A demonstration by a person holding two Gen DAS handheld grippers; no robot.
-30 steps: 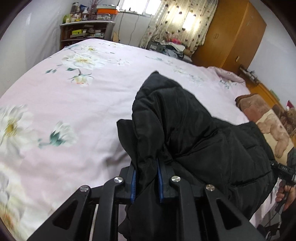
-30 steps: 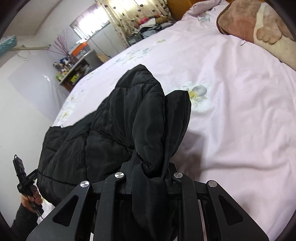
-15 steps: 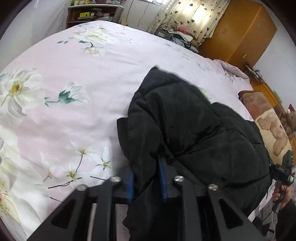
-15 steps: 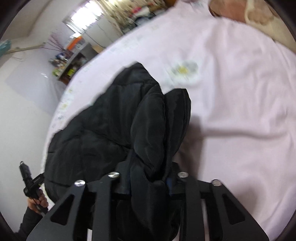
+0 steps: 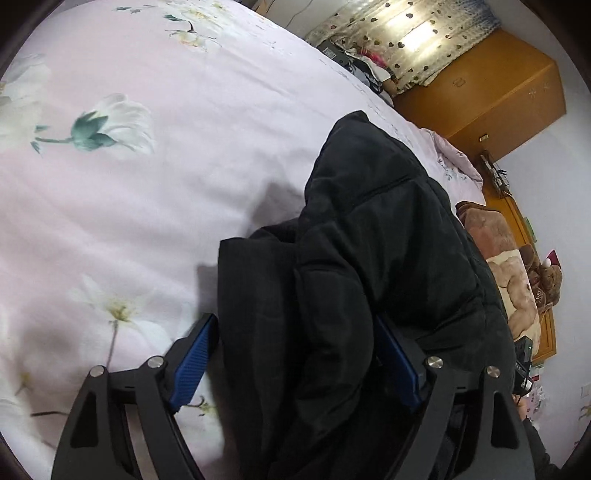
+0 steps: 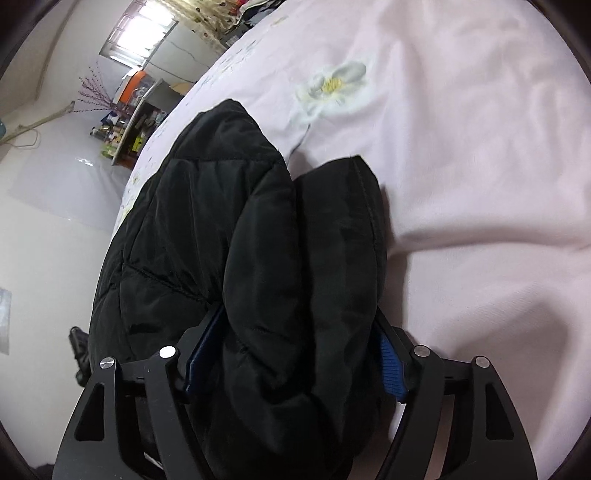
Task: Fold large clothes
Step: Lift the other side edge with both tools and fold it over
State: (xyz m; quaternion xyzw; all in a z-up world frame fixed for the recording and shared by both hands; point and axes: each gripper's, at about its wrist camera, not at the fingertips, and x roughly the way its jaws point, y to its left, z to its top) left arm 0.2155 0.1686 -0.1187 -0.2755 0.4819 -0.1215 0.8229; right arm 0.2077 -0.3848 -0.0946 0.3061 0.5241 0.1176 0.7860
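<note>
Nearest my lenses, both claws stand spread wide. The left gripper [image 5: 295, 363] has its blue pads [image 5: 194, 363] parted, with a thick roll of the black padded jacket [image 5: 369, 240] lying loose between them; the near-left pad shows a gap to the cloth, so I judge nothing is pinched. The right gripper [image 6: 293, 360] is much the same: its jaws are splayed around a fat double fold of the jacket [image 6: 258, 229], the fabric bulging between the blue pads [image 6: 389, 360] without being squeezed.

Beyond the fingers, the jacket lies bunched on the pink floral bedsheet [image 5: 147, 184], near the close edge of the bed, its bulk running from my left claw to my right.

The risk, as I read it, is in the padding. Puffy quilting springs back, so the folds I have laid may roll open once the claws are clear. The cloth also fills both gaps, and a snagged seam on a pad could drag the bundle toward the bed's edge and off it.

Farther off sit a brown plush blanket [image 5: 495, 236] at the right, then an orange wardrobe [image 5: 480, 96] and a curtained window [image 5: 406, 33] at the far wall.
</note>
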